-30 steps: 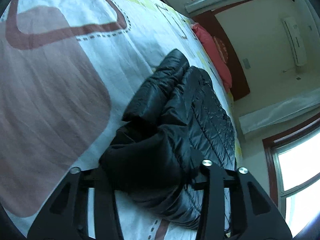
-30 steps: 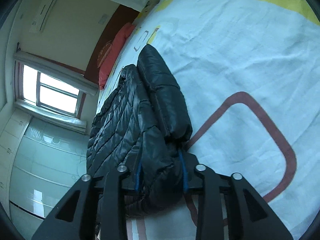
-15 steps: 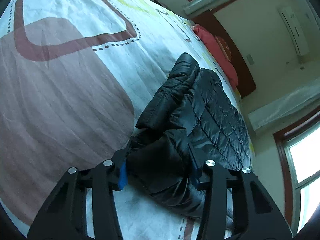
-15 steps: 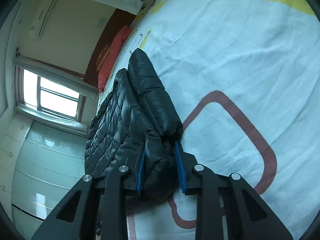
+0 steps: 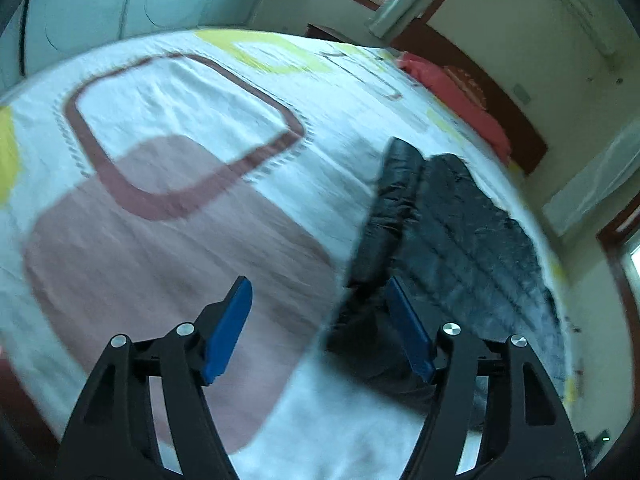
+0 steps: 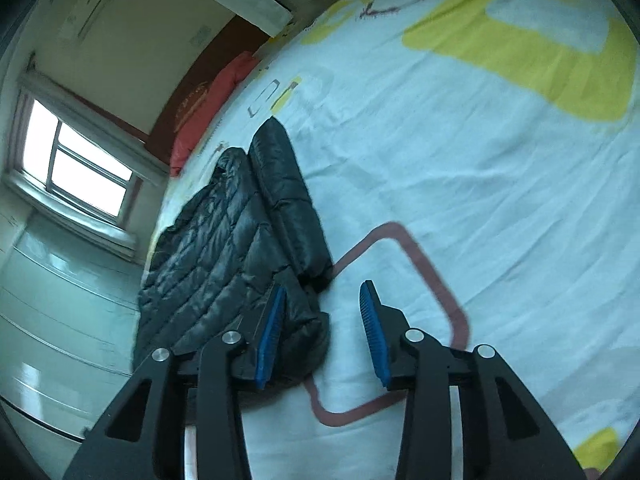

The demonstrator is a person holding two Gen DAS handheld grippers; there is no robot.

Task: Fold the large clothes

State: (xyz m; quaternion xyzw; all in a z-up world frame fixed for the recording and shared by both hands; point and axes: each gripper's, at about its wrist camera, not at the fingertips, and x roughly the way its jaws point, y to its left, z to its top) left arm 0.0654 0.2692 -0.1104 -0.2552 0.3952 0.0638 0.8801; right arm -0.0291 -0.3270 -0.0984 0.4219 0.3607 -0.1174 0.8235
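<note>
Bedding fills most of the left wrist view: a white bedspread [image 5: 192, 112] printed with brown and yellow shapes. The left gripper [image 5: 320, 304] hangs above it with its blue pads wide apart and nothing between them; only bedspread shows in the gap. The black puffer jacket [image 5: 460, 232] lies to the right, running from near the right-hand pad away toward the far red pillow [image 5: 456, 96]. It looks narrowed into a long strip, with one sleeve [image 5: 394, 184] laid along its left edge. This picture is smeared, so fine creases cannot be read.

From the right wrist view, the right gripper [image 6: 322, 312] is also spread apart and empty. The jacket's [image 6: 224, 240] near end sits at its left pad, partly inside the gap, and the sleeve [image 6: 288, 196] lies along the jacket's right edge. The bedspread [image 6: 460, 160] is bare to the right. A window [image 6: 76, 168] shows at the far left.

Judging from this, the lengthwise fold is laid and an end-to-end fold is probably still due. The padding is puffy and slick, so with neither gripper pinning it the top layer may spring open or the sleeve may slide off toward the bedspread. A shallow pinch at the near end could catch only one layer and drag the stack apart.
</note>
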